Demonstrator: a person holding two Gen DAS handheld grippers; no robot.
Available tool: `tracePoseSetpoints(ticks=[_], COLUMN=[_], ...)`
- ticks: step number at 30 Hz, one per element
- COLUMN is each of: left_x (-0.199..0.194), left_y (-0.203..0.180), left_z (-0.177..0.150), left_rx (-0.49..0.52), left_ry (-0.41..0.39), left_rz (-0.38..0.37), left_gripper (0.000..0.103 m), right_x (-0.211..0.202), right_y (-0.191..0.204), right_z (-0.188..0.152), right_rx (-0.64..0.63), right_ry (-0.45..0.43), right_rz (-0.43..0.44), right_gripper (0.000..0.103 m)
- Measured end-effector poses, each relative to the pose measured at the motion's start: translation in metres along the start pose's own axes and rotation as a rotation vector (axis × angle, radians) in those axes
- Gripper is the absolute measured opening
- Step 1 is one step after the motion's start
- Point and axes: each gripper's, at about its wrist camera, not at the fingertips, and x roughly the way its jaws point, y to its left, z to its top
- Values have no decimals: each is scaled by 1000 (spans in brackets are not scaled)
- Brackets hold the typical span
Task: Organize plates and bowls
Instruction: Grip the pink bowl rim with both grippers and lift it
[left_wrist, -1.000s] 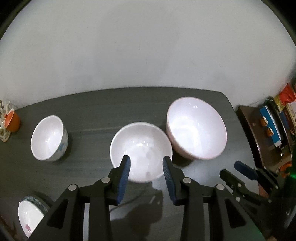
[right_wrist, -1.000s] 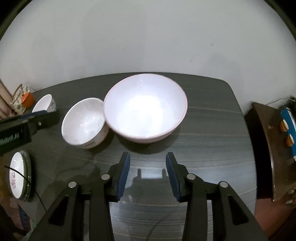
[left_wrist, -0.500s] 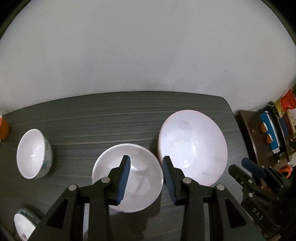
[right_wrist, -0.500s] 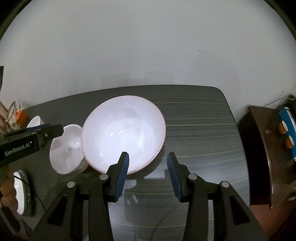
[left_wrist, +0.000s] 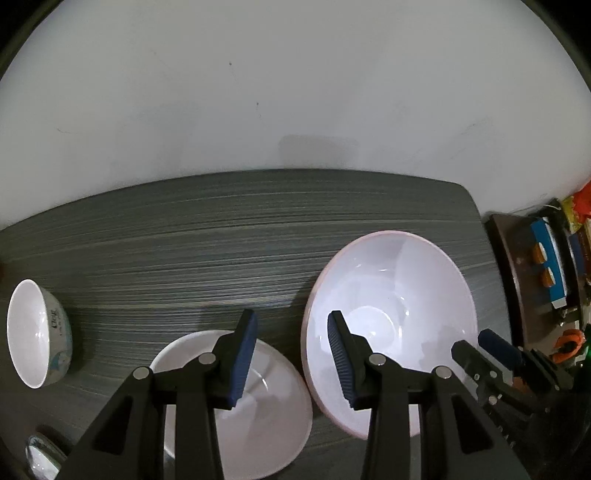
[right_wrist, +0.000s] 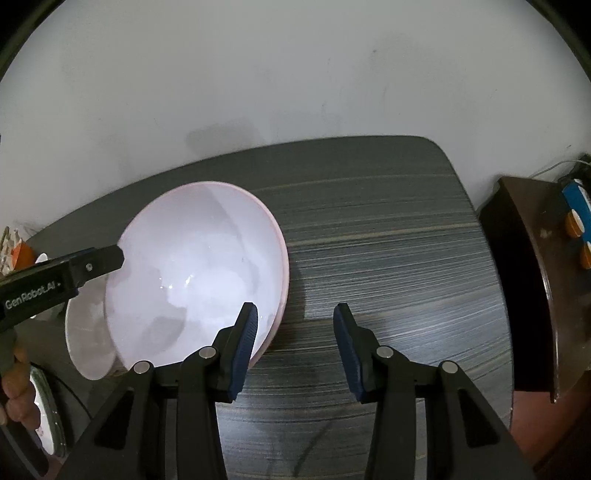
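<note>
White bowls (left_wrist: 236, 402) are still being left unstacked on the worktop (left_wrist: 229, 236), while both claws, left (left_wrist: 291, 354) and right (right_wrist: 295, 347), are being held open and empty.

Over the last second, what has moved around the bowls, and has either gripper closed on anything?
Both grippers came forward and lower. The left gripper now straddles the gap between the white bowl and the large pink-rimmed bowl. The right gripper has one finger over the large bowl's near rim. Neither has closed. The bowls, the small patterned bowl and the dark table look unmoved.
</note>
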Motion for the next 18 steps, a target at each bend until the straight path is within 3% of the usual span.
tracePoseSetpoints(ticks=[9, 12, 15, 18], left_x=[23, 27, 29, 28], left_y=[-12, -13, -17, -18], left_z=[7, 9, 8, 7], left_rx=[53, 54, 75, 93], left_ry=[28, 39, 44, 39], left_rz=[32, 38, 28, 44], left_gripper=[40, 40, 21, 19], right_x=[17, 23, 25, 24], right_y=[6, 5, 5, 11], right_z=[3, 3, 7, 8], right_rx=[2, 18, 26, 13], right_ry=[36, 51, 58, 55], right_rz=[7, 26, 40, 20], right_gripper=[40, 31, 22, 18])
